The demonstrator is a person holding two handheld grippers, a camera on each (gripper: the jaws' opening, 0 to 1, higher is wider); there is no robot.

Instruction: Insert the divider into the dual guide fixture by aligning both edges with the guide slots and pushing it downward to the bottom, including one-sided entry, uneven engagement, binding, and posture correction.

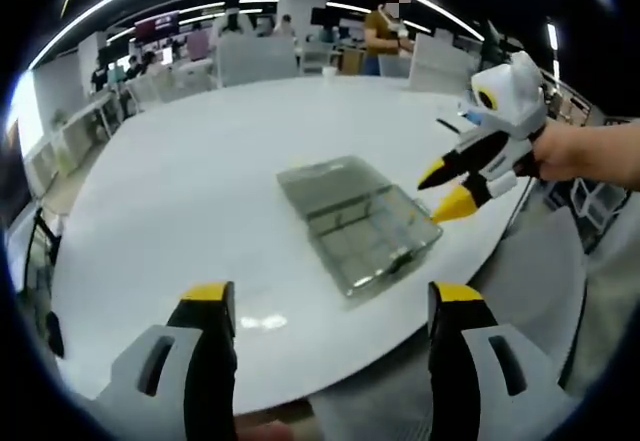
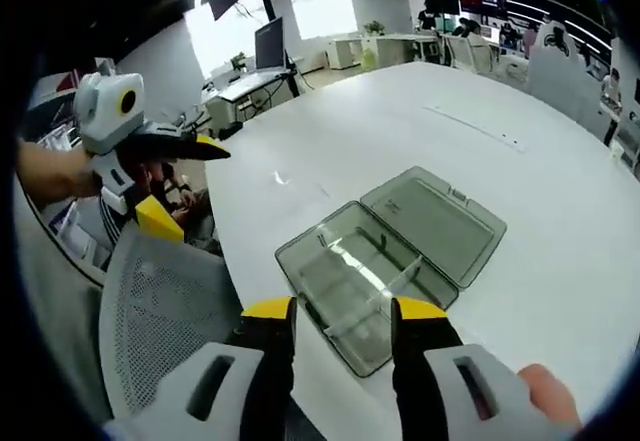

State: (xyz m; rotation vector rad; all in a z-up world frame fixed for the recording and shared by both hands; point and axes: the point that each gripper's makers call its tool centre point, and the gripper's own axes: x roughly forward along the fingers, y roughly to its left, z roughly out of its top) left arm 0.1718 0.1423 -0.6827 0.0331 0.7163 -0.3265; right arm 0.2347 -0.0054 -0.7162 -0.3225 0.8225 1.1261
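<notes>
We hold both the left gripper [image 1: 325, 306] and right gripper [image 2: 332, 309] empty with jaws apart above the clear box [image 2: 390, 261], lid flat open near the table's [image 1: 200, 191] edge, dividers inside, ready to approach.

Clear grey fixture box [image 2: 385, 266] lies open, divider [image 2: 385, 289] inside.

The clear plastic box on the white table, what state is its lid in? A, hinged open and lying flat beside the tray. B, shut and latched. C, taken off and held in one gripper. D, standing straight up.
A: in the right gripper view the lid lies flat on the white table, joined along one edge to the clear plastic box, whose compartments are exposed.
</notes>
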